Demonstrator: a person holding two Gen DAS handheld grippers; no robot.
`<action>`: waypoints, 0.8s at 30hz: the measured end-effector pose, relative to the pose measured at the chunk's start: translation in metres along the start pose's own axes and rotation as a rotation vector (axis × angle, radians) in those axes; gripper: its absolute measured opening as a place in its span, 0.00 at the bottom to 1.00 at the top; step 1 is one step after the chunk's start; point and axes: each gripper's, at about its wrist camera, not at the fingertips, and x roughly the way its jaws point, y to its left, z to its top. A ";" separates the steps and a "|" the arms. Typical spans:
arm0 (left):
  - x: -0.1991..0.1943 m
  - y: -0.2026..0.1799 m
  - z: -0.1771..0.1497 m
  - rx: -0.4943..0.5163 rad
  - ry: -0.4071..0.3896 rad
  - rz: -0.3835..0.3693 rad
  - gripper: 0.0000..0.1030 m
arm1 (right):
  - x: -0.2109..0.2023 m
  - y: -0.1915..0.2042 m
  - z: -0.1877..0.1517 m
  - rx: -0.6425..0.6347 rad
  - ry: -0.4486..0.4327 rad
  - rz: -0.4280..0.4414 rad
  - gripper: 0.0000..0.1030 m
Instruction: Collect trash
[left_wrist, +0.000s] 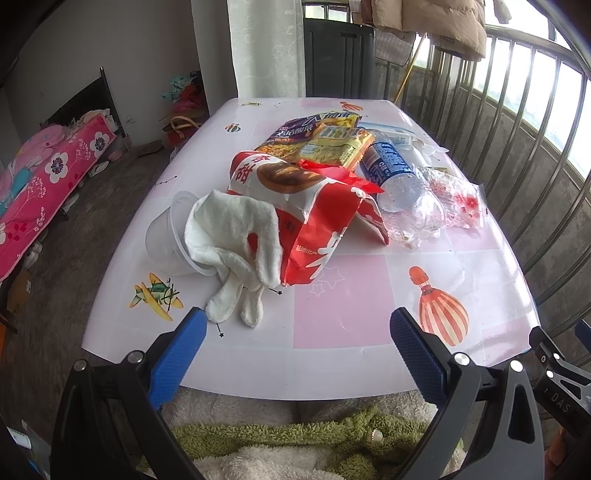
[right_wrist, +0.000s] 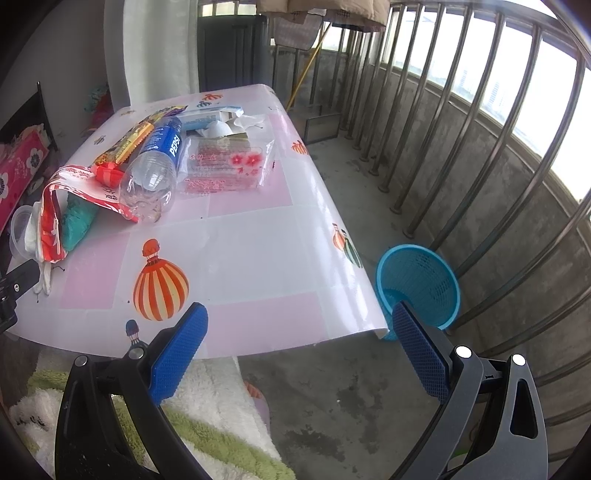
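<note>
Your left tongs (left_wrist: 297, 325) and right tongs (right_wrist: 299, 321) both gape wide, holding nothing. The trash lies piled on the desk (right_wrist: 251, 236); the blue basket (right_wrist: 419, 284) stands on the floor beside it.

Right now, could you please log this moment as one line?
phase: start | left gripper: open | right gripper: open | trash: on table | basket: on floor
</note>
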 end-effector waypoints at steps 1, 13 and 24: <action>0.000 0.000 0.000 0.000 0.000 0.000 0.95 | 0.000 0.000 0.000 -0.001 0.000 0.000 0.92; 0.000 0.003 0.001 -0.003 -0.001 0.003 0.94 | 0.001 -0.001 0.000 -0.001 -0.002 0.000 0.92; 0.000 0.004 0.001 -0.004 0.000 0.005 0.95 | 0.000 0.000 0.000 -0.001 -0.003 0.000 0.92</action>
